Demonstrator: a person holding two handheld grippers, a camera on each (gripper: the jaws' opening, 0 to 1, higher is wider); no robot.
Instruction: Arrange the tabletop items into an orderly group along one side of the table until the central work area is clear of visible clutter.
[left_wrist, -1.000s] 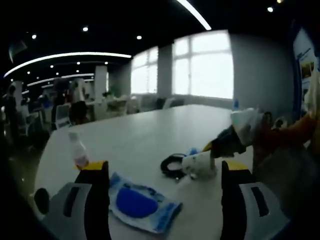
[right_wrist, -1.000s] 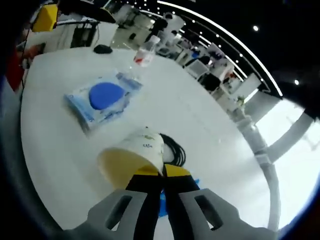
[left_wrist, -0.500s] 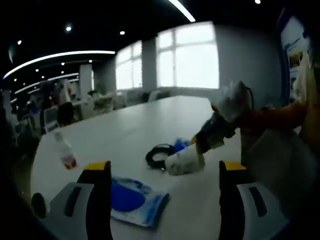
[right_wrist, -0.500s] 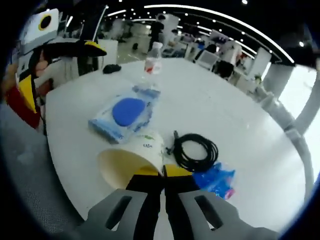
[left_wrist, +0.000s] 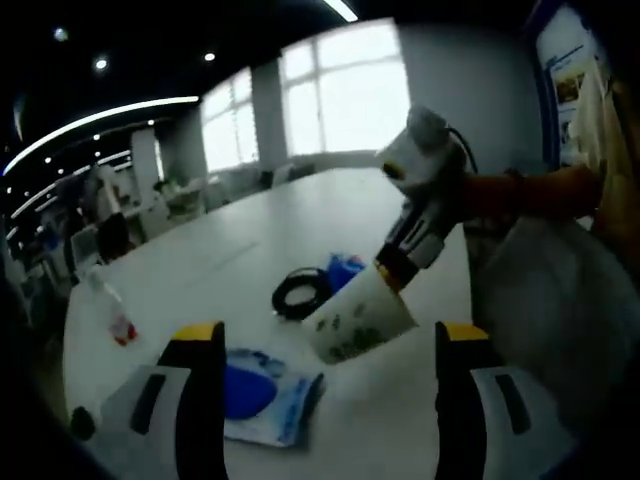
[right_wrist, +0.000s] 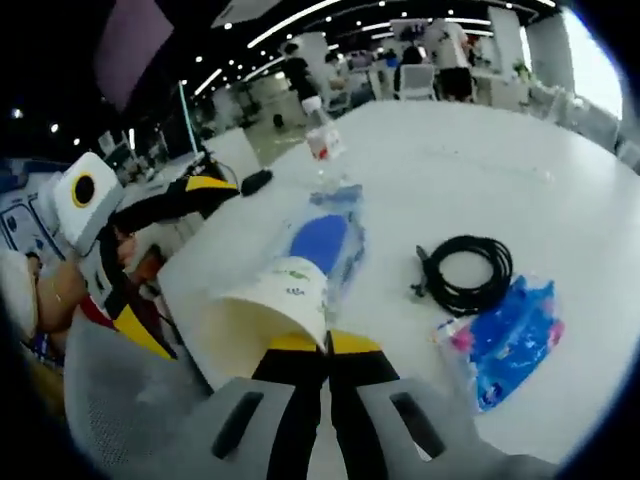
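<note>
Paper cup (right_wrist: 262, 310) clamped at rim by right gripper (right_wrist: 326, 345) fingers, left gripper (left_wrist: 325, 340) fingers apart

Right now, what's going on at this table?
A person is tidying a white table with two handheld tools. The right tool is shut on the rim of a paper cup and holds it off the table. The left tool is open with nothing between its jaws. On the table lie a blue packet, a coiled black cable, a blue plastic bag and a small bottle.
</note>
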